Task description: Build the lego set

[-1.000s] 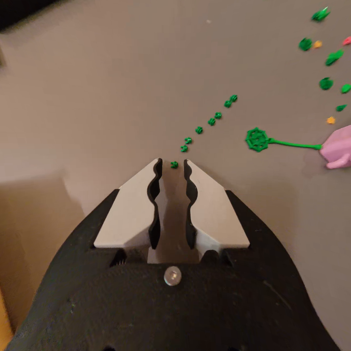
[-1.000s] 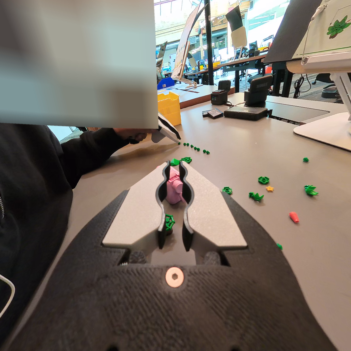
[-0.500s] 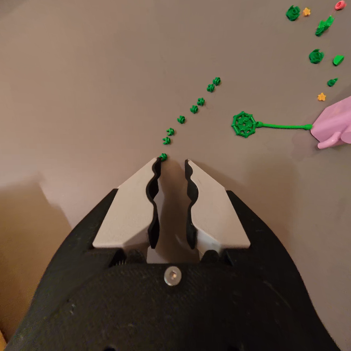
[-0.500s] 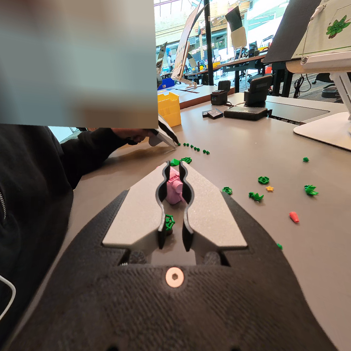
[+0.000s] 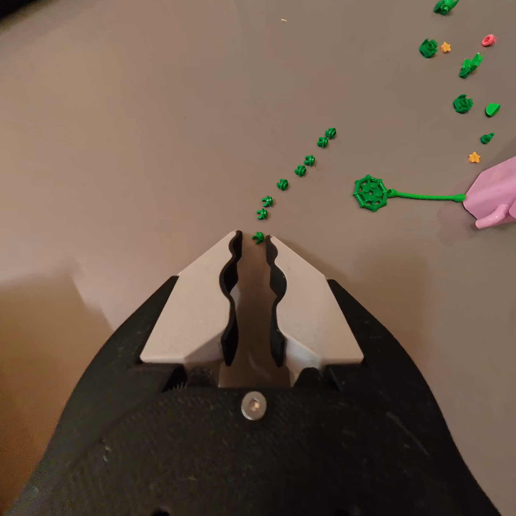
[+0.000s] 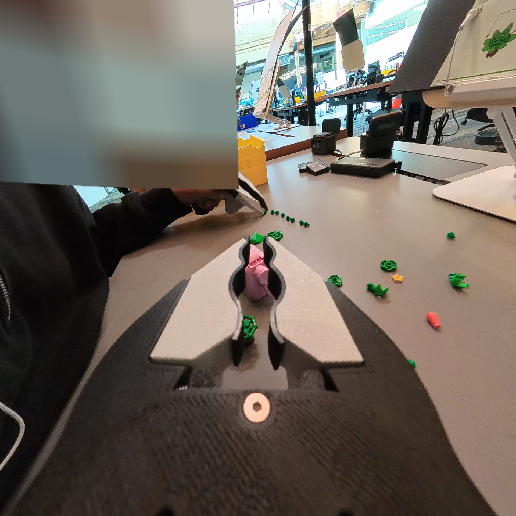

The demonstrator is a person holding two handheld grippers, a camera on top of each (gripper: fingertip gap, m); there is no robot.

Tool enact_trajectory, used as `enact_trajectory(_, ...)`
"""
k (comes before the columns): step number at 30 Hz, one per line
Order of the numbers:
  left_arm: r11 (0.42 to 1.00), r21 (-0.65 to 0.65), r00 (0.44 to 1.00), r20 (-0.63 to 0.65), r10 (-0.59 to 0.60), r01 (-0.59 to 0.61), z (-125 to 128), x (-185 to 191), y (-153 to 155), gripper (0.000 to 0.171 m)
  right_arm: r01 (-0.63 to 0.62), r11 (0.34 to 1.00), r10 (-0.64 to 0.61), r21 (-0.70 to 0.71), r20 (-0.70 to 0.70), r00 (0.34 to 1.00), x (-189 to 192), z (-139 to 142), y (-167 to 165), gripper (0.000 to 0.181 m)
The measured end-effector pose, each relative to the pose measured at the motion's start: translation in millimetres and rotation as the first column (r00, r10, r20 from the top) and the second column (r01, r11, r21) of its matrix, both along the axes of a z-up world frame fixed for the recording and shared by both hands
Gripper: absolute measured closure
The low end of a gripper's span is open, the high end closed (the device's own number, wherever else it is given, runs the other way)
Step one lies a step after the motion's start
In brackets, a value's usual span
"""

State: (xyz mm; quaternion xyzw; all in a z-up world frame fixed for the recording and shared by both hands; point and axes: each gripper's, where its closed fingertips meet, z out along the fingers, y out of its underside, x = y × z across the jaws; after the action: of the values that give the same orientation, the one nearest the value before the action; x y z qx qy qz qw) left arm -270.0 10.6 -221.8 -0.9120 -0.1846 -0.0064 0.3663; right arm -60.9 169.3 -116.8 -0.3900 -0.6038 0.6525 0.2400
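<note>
My left gripper [image 5: 254, 236] is open with a narrow gap, tips low on the grey table [image 5: 139, 139]. The nearest small green piece [image 5: 258, 238] of a slanting row [image 5: 300, 170] lies between its fingertips, closer to the right one. My right gripper [image 6: 256, 241] is shut on a pink lego piece [image 6: 255, 279], also seen in the left wrist view [image 5: 494, 195]. A green stem [image 5: 424, 197] joins that piece to a green web-shaped piece [image 5: 370, 193]. The left gripper also shows in the right wrist view [image 6: 245, 199], at the row's end.
Loose green pieces [image 6: 388, 265], an orange star [image 6: 397, 277] and a red piece [image 6: 433, 320] lie to the right. A yellow bin [image 6: 251, 163], black devices [image 6: 363, 166] and a white stand base [image 6: 480, 195] stand farther back. A person's dark sleeve [image 6: 125, 217] is at the left. The grippers' ends are close to 30 cm from one another. Left tips and right tips are each some 15 cm from the green stem [image 5: 424, 197].
My left gripper has shifted so the nearest green piece now sits between its tips, and its jaws have narrowed. The right gripper and pink piece have not moved.
</note>
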Motion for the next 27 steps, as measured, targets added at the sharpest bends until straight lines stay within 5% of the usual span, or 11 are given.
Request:
enact_trajectory(8, 0.996, 0.013, 0.996, -0.031, -0.088, 0.088, 6.0, 11.5, 5.4, 0.168, 0.0, 1.0, 0.0, 0.002, -0.002, 1.0, 0.0, 0.0, -0.4, 0.174)
enact_trajectory(15, 0.876, 0.273, 0.899, -0.307, -0.311, 0.397, 76.2, 88.7, 57.1, 0.167, 0.006, 1.0, -0.006, -0.01, -0.033, 0.999, 0.7, 9.3, -7.9, 0.174)
enact_trajectory(19, 0.825, 0.132, 0.829, -0.211, -0.519, 0.55, 52.8, 166.8, 70.2, 0.167, -0.013, 0.999, 0.016, 0.043, -0.075, 0.997, 7.6, 19.4, -24.4, 0.174)
enact_trajectory(27, 0.829, 0.057, 0.827, -0.131, -0.547, 0.557, 17.2, 266.4, 44.3, 0.167, -0.071, 0.995, 0.077, 0.074, -0.089, 0.993, 22.0, 26.1, -45.0, 0.174)
